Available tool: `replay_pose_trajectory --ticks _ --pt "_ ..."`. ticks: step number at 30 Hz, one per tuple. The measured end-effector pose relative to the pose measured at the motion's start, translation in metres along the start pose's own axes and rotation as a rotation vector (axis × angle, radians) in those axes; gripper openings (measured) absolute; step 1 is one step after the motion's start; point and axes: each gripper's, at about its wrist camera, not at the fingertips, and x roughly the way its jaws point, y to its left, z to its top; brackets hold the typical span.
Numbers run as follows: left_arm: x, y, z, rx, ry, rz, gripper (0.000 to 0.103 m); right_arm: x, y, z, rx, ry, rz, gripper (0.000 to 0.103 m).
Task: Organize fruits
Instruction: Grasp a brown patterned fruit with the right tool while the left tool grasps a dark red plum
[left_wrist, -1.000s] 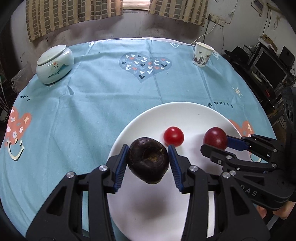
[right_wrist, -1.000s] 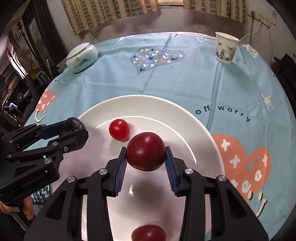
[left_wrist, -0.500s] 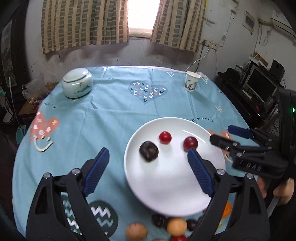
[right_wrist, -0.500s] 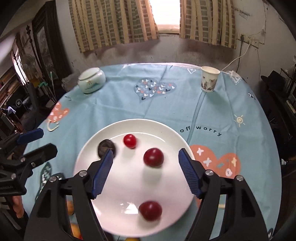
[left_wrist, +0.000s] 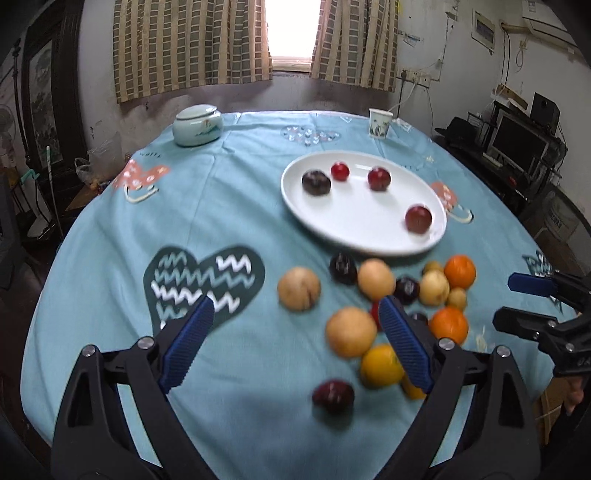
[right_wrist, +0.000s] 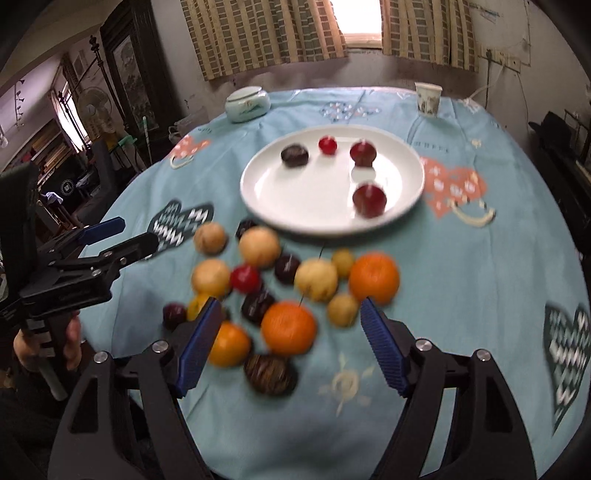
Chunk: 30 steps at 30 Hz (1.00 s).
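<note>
I am holding both tongs apart and empty, left gripper (left_wrist: 295, 332) and right gripper (right_wrist: 291, 332). Four dark fruits are sitting on the white plate (right_wrist: 325, 218) at twelve o'clock; the loose pile (right_wrist: 280, 280) is waiting below.

Motion blur smears the loose fruit pile (right_wrist: 280, 291); kinds unclear.

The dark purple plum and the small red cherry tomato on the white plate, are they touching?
Apart. The right wrist view shows bare white plate between the dark purple plum and the small red cherry tomato.
</note>
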Motion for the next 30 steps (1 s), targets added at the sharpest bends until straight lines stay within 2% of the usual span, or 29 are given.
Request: replay_pose_trajectory --ticks 5,13,16,19,21,23,24,26,30 --pt "-0.004 0.001 -0.027 0.008 0.041 -0.017 0.092 0.003 0.008 -0.033 0.029 0.042 -0.027 0.078" --pt "-0.005 -0.004 -0.043 0.034 0.075 -0.004 0.093 0.015 0.029 -0.046 -0.047 0.067 -0.034 0.078" --pt "-0.004 -0.002 -0.048 0.041 0.09 -0.003 0.093 0.021 0.026 -0.047 -0.035 0.073 -0.025 0.078" --pt "-0.004 -0.001 -0.051 0.04 0.094 -0.006 0.093 0.025 0.024 -0.047 -0.024 0.071 -0.007 0.072" --pt "-0.004 -0.001 -0.051 0.041 0.099 -0.014 0.093 0.031 0.022 -0.046 -0.02 0.08 -0.001 0.06" --pt "-0.002 -0.002 -0.051 0.047 0.107 -0.019 0.093 0.044 0.021 -0.046 -0.018 0.104 -0.005 0.053" --pt "0.0 -0.003 -0.052 0.053 0.113 -0.022 0.093 0.05 0.021 -0.047 -0.022 0.116 -0.02 0.044" --pt "0.004 -0.006 -0.054 0.064 0.128 -0.021 0.093 0.051 0.025 -0.049 -0.05 0.109 -0.049 0.044" --pt "0.013 -0.007 -0.057 0.065 0.155 -0.027 0.093 0.035 0.016 -0.05 0.006 0.088 -0.065 0.043"
